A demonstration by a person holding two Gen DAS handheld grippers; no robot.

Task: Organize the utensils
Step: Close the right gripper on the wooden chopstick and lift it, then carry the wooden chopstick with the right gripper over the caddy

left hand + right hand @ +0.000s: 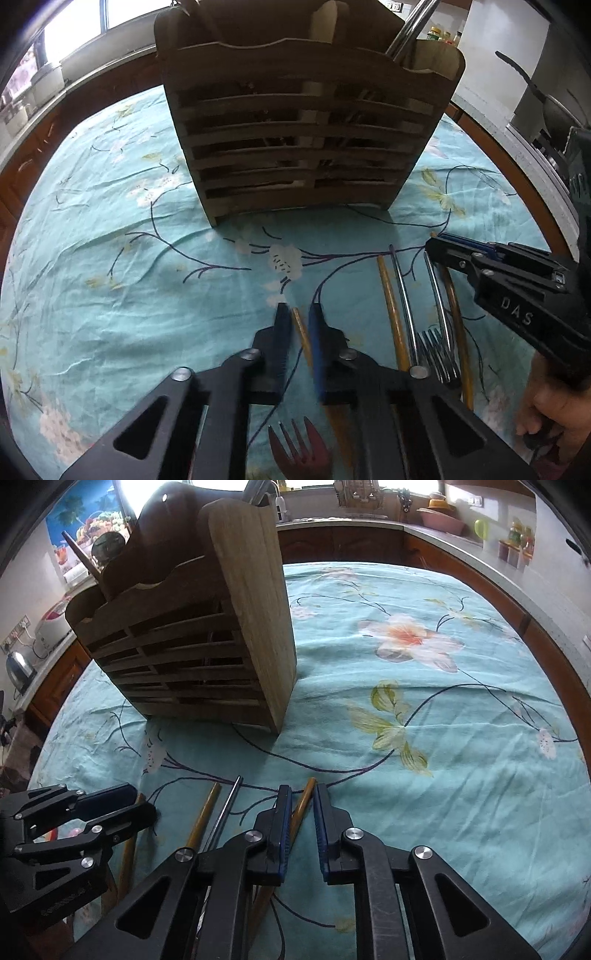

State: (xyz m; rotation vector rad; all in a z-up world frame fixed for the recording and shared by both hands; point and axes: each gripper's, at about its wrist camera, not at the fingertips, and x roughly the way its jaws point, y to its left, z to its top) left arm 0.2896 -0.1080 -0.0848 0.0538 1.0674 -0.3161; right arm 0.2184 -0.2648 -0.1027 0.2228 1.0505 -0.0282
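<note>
Closest to my left camera, a red fork point(299, 443) lies on the blue flowered cloth point(110, 258) under my left gripper point(300, 317), which is pinched onto a wooden chopstick point(301, 334). My right gripper point(300, 801) is likewise clamped on another wooden chopstick point(304, 799), just right of a second wooden one point(203, 814), a steel chopstick point(226, 808) and a steel fork point(437, 354) lying side by side on the bench. Beyond them the slatted wooden holder point(303, 147) stands upright, with handles sticking out of its top.
</note>
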